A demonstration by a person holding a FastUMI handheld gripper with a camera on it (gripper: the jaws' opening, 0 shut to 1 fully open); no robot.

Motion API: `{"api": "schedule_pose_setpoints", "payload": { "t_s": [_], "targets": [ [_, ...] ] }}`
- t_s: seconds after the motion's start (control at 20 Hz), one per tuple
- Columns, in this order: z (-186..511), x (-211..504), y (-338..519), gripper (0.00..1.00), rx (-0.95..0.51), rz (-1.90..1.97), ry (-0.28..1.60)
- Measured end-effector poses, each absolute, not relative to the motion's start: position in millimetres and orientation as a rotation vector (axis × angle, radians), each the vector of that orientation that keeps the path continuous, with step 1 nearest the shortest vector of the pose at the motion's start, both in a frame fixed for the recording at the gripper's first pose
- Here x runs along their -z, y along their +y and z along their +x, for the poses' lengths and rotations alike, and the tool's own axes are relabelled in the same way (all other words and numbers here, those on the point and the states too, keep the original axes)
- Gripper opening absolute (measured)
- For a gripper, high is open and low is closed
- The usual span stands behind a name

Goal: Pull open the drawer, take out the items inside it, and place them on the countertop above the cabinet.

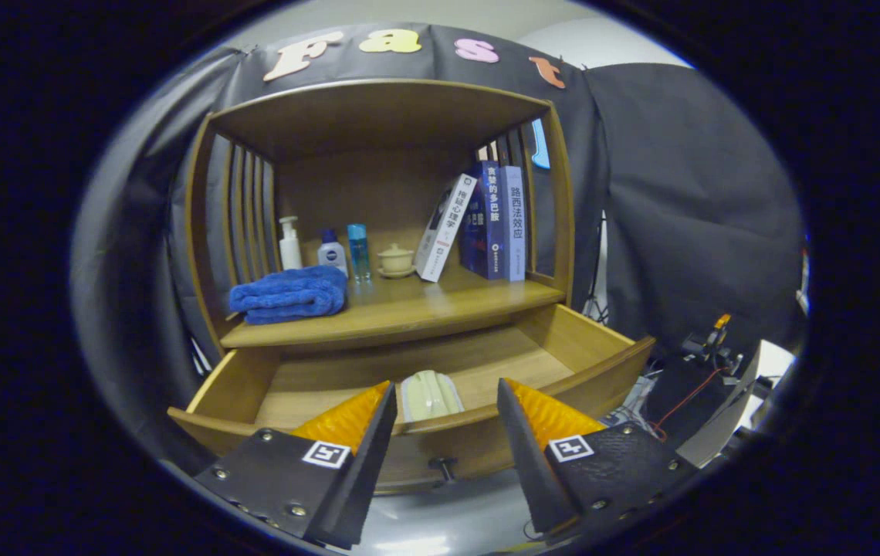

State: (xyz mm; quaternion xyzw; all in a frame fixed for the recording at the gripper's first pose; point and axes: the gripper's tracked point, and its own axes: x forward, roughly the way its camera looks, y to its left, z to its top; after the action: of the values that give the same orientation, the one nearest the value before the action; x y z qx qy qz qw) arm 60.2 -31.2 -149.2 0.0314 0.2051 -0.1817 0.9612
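Right now the gripper (446, 405) hangs in front of the pulled-out drawer (610, 371), its 2 fingers spread wide with nothing caught between them and nothing pressing on either pad. The orange-faced fingertips (347, 417) reach just over the drawer's front rim, 1 on each side of a pale, ribbed item (428, 395) lying on the drawer floor close behind the front panel. That item sits in the gap between the fingers but a little beyond them, and I cannot tell whether either tip touches it or the rim. The drawer's small dark knob (444, 467) shows below, between the 2 finger bases.

Above the drawer, the countertop (440, 309) of the wooden cabinet carries a folded blue towel (289, 295) at the left. Behind the towel stand a white pump bottle (289, 243), a small white-and-blue bottle (331, 251) and a slim blue bottle (358, 251), close together. A little lidded cream pot (395, 259) rests on a saucer near the middle. To the right, 1 white book (446, 228) leans against 2 upright blue books (495, 220).
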Motion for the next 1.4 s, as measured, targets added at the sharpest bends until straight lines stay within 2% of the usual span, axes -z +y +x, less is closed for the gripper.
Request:
{"api": "schedule_pose_setpoints", "payload": {
  "t_s": [0.6, 0.65, 0.7, 1.35, 1.4],
  "targets": [
    [134, 183, -53, 0.79, 0.579, 0.086, 0.787],
    [139, 192, -51, 0.79, 0.574, 0.099, 0.833],
    [143, 201, -51, 0.67, 0.569, 0.104, 0.863],
    [154, 282, -47, 0.66, 0.448, 0.120, 1.070],
    [149, 280, -47, 0.47, 0.432, 0.112, 1.093]
  ]
}}
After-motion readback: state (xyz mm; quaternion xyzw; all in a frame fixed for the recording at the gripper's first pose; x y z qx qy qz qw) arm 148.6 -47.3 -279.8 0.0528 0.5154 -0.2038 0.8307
